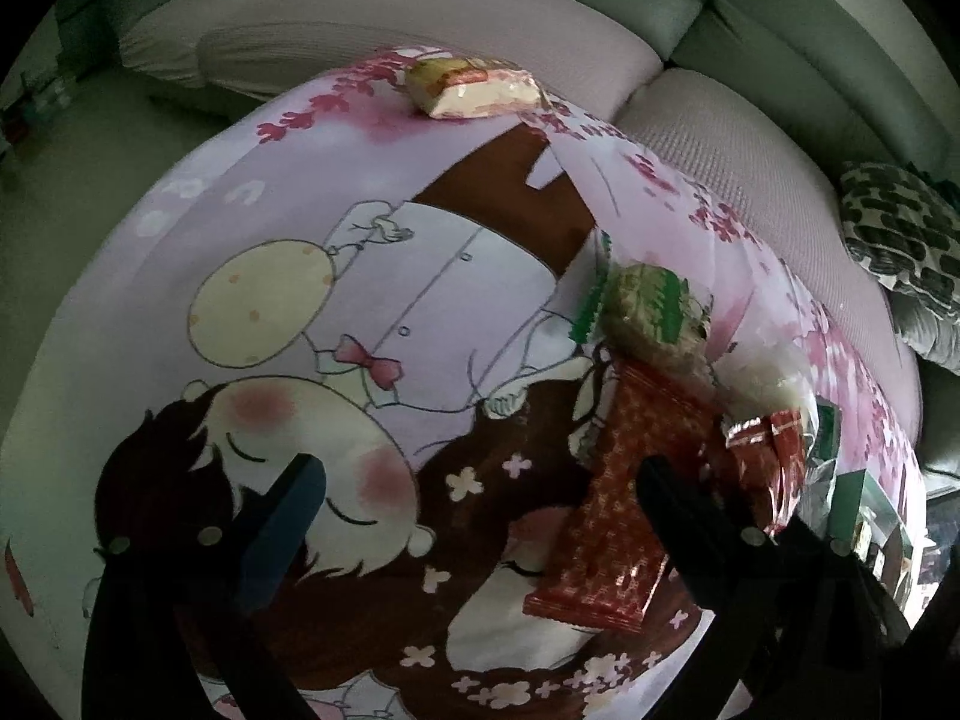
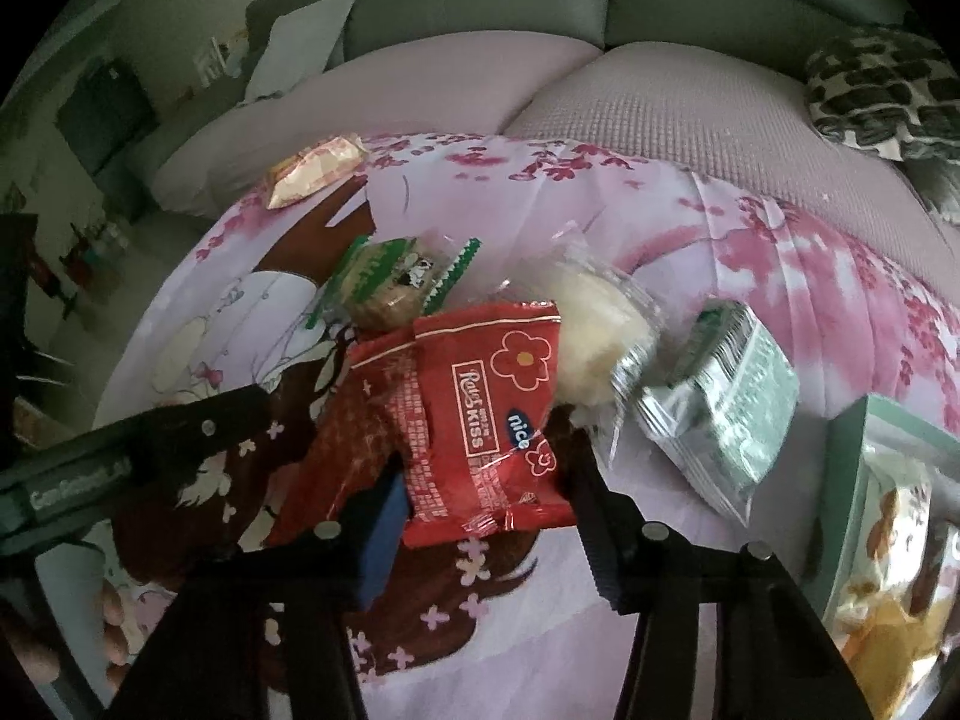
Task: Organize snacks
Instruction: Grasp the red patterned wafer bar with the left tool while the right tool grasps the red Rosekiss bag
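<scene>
Cartoon-print cloth (image 1: 372, 276), snacks scattered, grey sofa (image 2: 600, 12) behind

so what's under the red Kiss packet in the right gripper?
A second red packet lies partly under the red Kiss packet, sticking out on its left. Below that, the printed cloth. Anything else beneath is covered.

1. Two red snack packets: one reading "nice" and "KISS" (image 2: 486, 420), one beneath it (image 2: 354, 420).
2. One green-and-clear packet holding a round biscuit (image 2: 390, 279).
3. One clear-wrapped pale cake (image 2: 600, 324).
4. One silver-green packet (image 2: 726, 408).
5. One cream-and-orange packet (image 2: 315, 168), well apart.
6. One pale green box (image 2: 846, 498) holding snacks; their number cannot be told.
7. Two hand-held grippers: the left (image 1: 480, 498) and the right (image 2: 486, 510).
</scene>
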A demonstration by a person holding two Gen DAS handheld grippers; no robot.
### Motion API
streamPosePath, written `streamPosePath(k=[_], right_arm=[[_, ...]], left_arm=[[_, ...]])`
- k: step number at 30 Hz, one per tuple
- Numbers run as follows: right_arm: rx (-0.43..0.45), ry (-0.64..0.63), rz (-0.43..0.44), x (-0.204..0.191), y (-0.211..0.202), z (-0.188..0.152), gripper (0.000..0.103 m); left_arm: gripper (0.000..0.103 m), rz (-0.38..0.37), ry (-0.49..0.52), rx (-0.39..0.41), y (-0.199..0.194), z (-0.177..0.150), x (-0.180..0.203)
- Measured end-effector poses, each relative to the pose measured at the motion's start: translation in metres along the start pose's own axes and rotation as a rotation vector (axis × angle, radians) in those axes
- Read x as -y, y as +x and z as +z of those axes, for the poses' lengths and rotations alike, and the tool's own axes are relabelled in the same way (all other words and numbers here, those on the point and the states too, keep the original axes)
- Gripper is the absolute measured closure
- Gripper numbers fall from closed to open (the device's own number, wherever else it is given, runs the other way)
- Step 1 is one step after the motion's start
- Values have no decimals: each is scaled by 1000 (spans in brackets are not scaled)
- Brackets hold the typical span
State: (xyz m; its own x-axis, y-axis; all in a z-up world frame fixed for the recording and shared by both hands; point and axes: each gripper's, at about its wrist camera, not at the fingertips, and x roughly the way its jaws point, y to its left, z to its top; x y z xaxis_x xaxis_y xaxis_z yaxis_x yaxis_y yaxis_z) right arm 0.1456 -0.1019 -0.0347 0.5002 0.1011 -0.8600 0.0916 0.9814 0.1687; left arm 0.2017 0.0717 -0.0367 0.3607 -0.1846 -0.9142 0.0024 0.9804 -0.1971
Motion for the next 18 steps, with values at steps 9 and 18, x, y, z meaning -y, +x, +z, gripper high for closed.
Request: streamPosePath(k=[9, 18], right_arm=[[-23, 96, -20, 20, -17, -28, 48], [-27, 170, -64, 41, -36, -53, 48]], left_arm=[[0, -18, 103, -28, 12, -7, 31], [0, 6, 208, -63, 31, -17, 58]])
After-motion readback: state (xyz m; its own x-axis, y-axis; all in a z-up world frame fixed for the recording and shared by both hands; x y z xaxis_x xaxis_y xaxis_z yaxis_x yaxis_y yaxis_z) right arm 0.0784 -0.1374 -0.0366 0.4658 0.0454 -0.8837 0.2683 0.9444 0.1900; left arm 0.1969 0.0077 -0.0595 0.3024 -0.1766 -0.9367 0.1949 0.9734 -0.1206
